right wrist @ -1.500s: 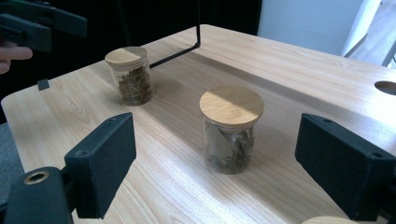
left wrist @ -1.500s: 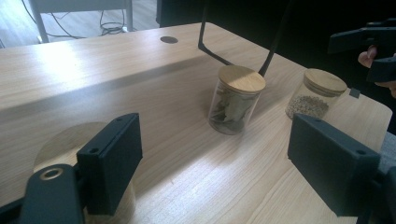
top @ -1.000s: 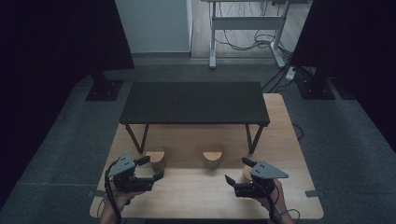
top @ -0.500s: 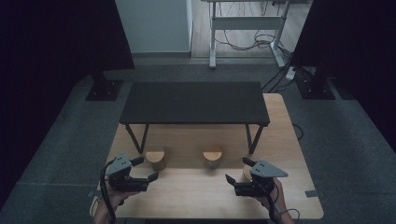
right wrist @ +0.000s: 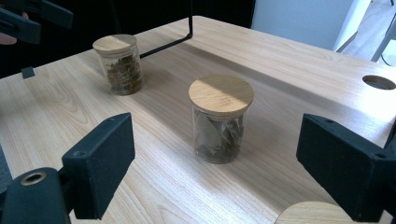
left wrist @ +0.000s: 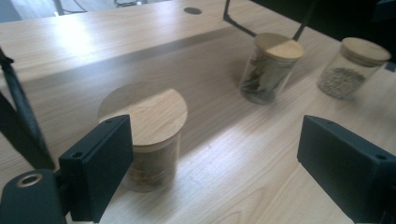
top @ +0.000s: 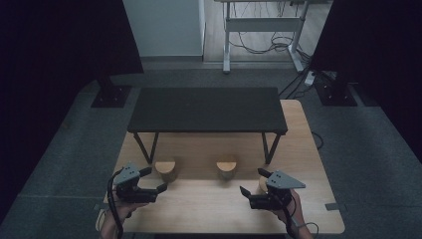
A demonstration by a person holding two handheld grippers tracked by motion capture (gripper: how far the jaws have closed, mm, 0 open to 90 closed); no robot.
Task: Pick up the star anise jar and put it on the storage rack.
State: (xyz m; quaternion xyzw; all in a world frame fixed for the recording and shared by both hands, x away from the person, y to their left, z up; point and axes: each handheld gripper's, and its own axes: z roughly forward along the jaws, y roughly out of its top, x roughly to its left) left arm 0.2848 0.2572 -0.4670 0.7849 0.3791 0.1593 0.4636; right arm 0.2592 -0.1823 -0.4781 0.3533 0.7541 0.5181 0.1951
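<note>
Standing wide apart and just opened further, the left claw [left wrist: 205, 172] faces the nearest jar [left wrist: 150, 140] on the tabletop [left wrist: 261, 154], apparently untouched. Centre it before closing; right claw [right wrist: 210, 172] apart, empty.

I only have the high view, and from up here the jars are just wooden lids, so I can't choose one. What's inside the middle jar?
Observer: The middle jar is clear glass holding large dried leaves.
Operator: And the one by the right gripper?
Observer: That right-hand jar holds small grains, not leaves.
Operator: Is the left gripper holding anything?
Observer: No. Its jaws have just been opening with nothing between them. The left jar stands just beyond one jaw.
</note>
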